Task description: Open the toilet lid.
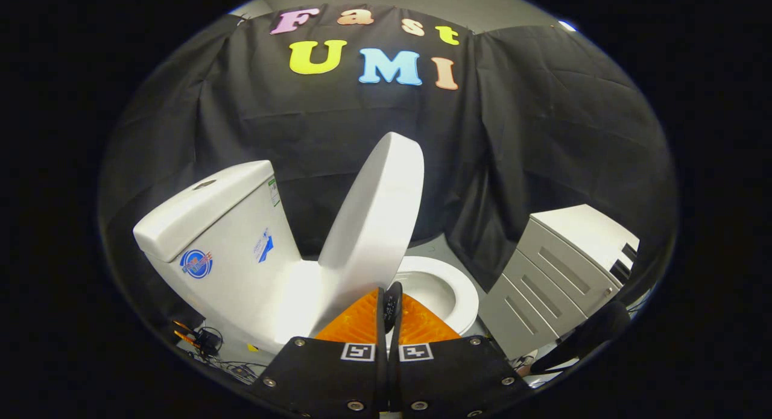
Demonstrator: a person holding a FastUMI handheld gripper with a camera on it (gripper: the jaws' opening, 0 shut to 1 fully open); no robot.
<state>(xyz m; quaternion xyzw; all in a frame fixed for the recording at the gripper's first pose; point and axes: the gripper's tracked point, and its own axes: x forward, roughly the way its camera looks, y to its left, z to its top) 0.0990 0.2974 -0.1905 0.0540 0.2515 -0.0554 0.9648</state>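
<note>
Centre of frame: toilet lid (pixel 374 226) raised, standing steeply on its hinge edge, tilted a bit toward the cistern (pixel 223 238) at centre left but not resting against it. Lid's outer white face is toward the camera; its lower edge sits just ahead of the fingers (pixel 356 325).

Gripper (pixel 389 310) at bottom centre: fingers drawn together, only a thin slit between them, nothing visibly clamped. Whether the tips touch the lid's lower edge, cannot tell.

Right of the lid, beyond the fingertips: open bowl with white seat ring (pixel 464 292) exposed.

Cistern: flush button on top; round blue-and-red sticker (pixel 196 264) on the near side, a smaller blue-and-white sticker (pixel 263 245) further along, and a small green-edged label (pixel 274 192) near the top corner. Print on all three is too small to read.

Lower right: grey cabinet (pixel 549 286) with recessed drawer fronts and a white top, well apart from the bowl.

Lower left, on the floor beside the toilet base: tangle of black cables (pixel 208 340) with orange-tipped plugs.

Behind everything: black cloth wall (pixel 543 135).
</note>
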